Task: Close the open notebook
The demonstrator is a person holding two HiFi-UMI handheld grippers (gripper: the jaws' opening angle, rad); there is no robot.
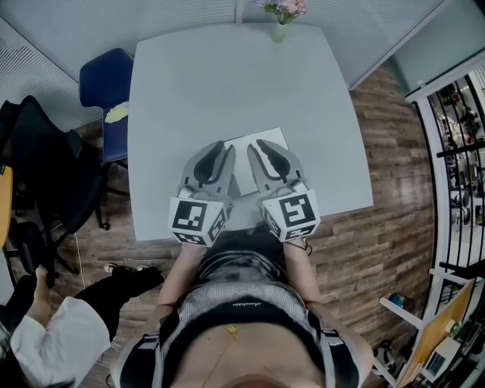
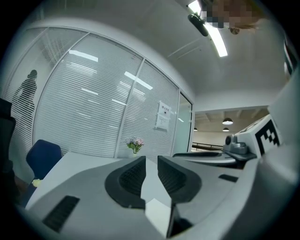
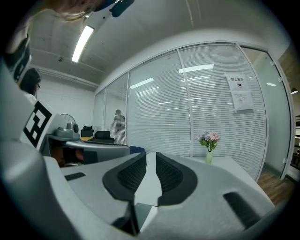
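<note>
Head view shows a white notebook (image 1: 244, 168) lying on the grey table (image 1: 227, 83), close to the near edge. Both tools hang right over it, side by side, so most of it is hidden. Only a strip of white page shows between them, plus a corner at the far side. I cannot tell where the fold in the middle runs.

The left gripper (image 1: 223, 150) has its jaws a little bit apart, and nothing sits between them. The right gripper (image 1: 258, 145) is the same, a small gap and nothing inside. In both gripper views I can see the table top through the gap, and both point toward the flowers (image 1: 281, 17) at the far end.

I think the closing has not begun yet, because neither gripper holds a page.

To do it well, I think one gripper should go down to the outer edge of one side of the notebook. The jaws may need to spread more, so one jaw can slip under that edge. Then it should pinch softly, lift that side up, and swing it over onto the other side.

The other gripper can press down on the side that stays flat. That way the notebook should not slide, since it is so near the table edge. Going slow should help keep the thin pages from bending.
</note>
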